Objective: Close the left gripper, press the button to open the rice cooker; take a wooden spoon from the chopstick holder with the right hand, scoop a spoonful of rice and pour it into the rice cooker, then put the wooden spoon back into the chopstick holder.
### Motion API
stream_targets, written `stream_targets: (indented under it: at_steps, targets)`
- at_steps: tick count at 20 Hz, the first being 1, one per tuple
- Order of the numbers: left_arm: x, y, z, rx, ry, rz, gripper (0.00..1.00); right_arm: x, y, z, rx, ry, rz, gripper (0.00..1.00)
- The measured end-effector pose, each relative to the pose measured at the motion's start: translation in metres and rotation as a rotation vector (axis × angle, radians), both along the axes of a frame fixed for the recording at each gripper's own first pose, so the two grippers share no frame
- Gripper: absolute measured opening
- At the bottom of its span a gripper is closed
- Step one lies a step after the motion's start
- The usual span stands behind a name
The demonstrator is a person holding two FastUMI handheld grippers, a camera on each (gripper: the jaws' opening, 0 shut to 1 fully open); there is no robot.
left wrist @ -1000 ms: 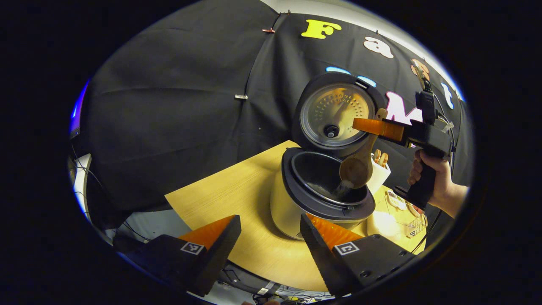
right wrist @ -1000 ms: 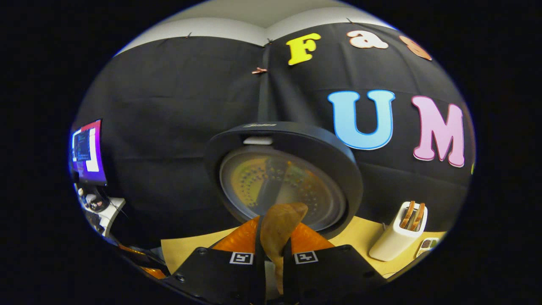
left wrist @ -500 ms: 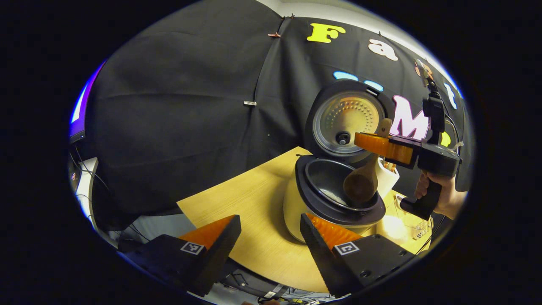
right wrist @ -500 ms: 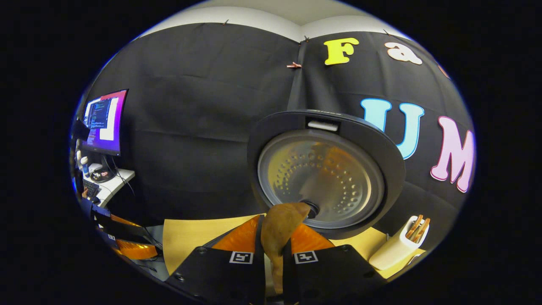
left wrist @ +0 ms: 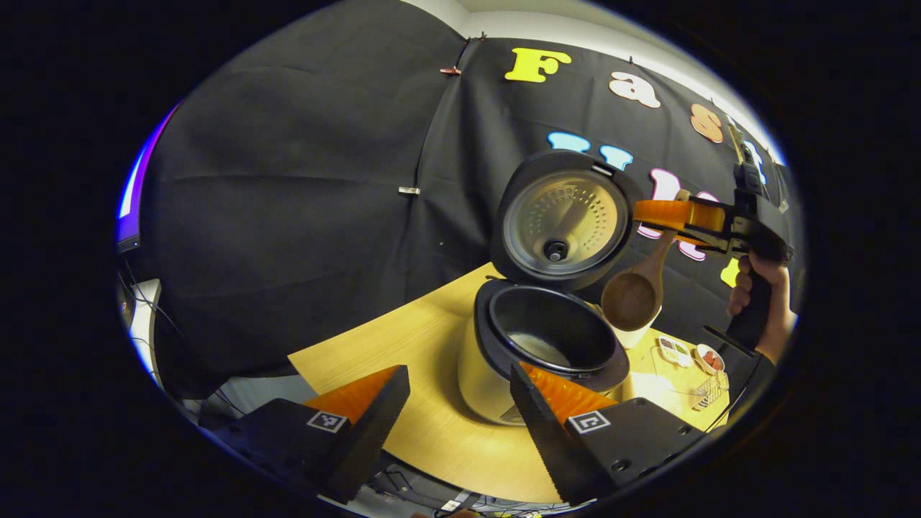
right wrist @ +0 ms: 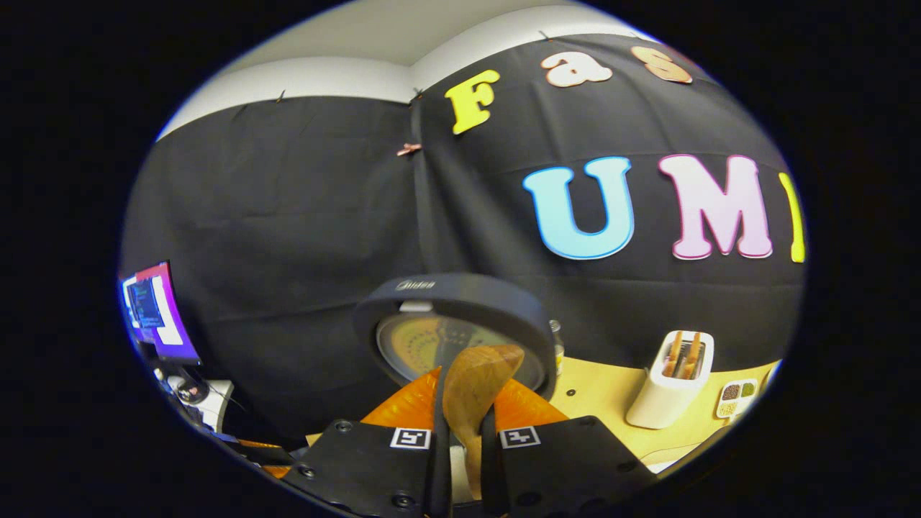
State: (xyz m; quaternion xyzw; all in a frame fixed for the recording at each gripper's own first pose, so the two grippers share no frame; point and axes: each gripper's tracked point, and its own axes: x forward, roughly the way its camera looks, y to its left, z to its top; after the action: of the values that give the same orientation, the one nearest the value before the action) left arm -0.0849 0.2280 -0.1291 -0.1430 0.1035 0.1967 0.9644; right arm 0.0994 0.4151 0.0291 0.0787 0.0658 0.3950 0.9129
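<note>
The rice cooker (left wrist: 496, 367) stands open on the wooden table (left wrist: 403, 345), its lid (left wrist: 565, 223) raised, some rice at the bottom of the dark inner pot (left wrist: 550, 338). In the left gripper view, the right gripper (left wrist: 673, 216) is held by a hand (left wrist: 763, 288) up and to the right of the pot, shut on the wooden spoon (left wrist: 637, 295), whose bowl hangs down beside the pot's rim. In the right gripper view the spoon handle (right wrist: 471, 392) sits pinched in my right gripper (right wrist: 464, 432), with the lid (right wrist: 460, 324) ahead. The white chopstick holder (right wrist: 673, 392) stands at the right. My left gripper (left wrist: 460, 392) is open in front of the cooker.
A small seasoning tray (right wrist: 734, 399) lies right of the holder. Small dishes and a clear box (left wrist: 691, 356) sit at the table's right end. A monitor (right wrist: 155, 313) and a desk are at the far left. A small bottle (right wrist: 555, 345) stands behind the lid.
The right gripper has lifted the spoon up and to the right, out from over the pot; rice was pouring off it a second ago. The left gripper stays open.
</note>
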Motion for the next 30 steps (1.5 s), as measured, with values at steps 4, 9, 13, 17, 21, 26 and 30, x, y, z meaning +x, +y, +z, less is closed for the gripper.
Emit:
stream_targets:
  at_steps: [4, 9, 13, 17, 21, 26, 30]
  targets:
    - [0.017, -0.025, 0.019, 0.002, -0.018, -0.044, 0.96, 0.023, -0.08, 0.022, 0.065, 0.015, -0.135, 0.2]
    - [0.05, -0.067, 0.041, 0.058, -0.049, -0.123, 0.96, 0.05, -0.194, 0.022, 0.102, 0.091, -0.354, 0.2]
    - [0.078, -0.104, 0.053, 0.083, -0.063, -0.195, 0.95, 0.064, -0.29, 0.014, 0.12, 0.121, -0.515, 0.2]
    - [0.101, -0.135, 0.066, 0.099, -0.071, -0.234, 0.96, 0.073, -0.374, 0.007, 0.18, 0.163, -0.667, 0.2]
    - [0.11, -0.162, 0.076, 0.121, -0.062, -0.262, 0.96, 0.083, -0.448, -0.014, 0.25, 0.21, -0.8, 0.2]
    - [0.112, -0.181, 0.076, 0.147, -0.035, -0.253, 0.95, 0.102, -0.523, -0.055, 0.289, 0.268, -0.94, 0.2]
    - [0.11, -0.189, 0.068, 0.13, -0.001, -0.207, 0.95, 0.114, -0.559, -0.095, 0.302, 0.332, -0.984, 0.2]
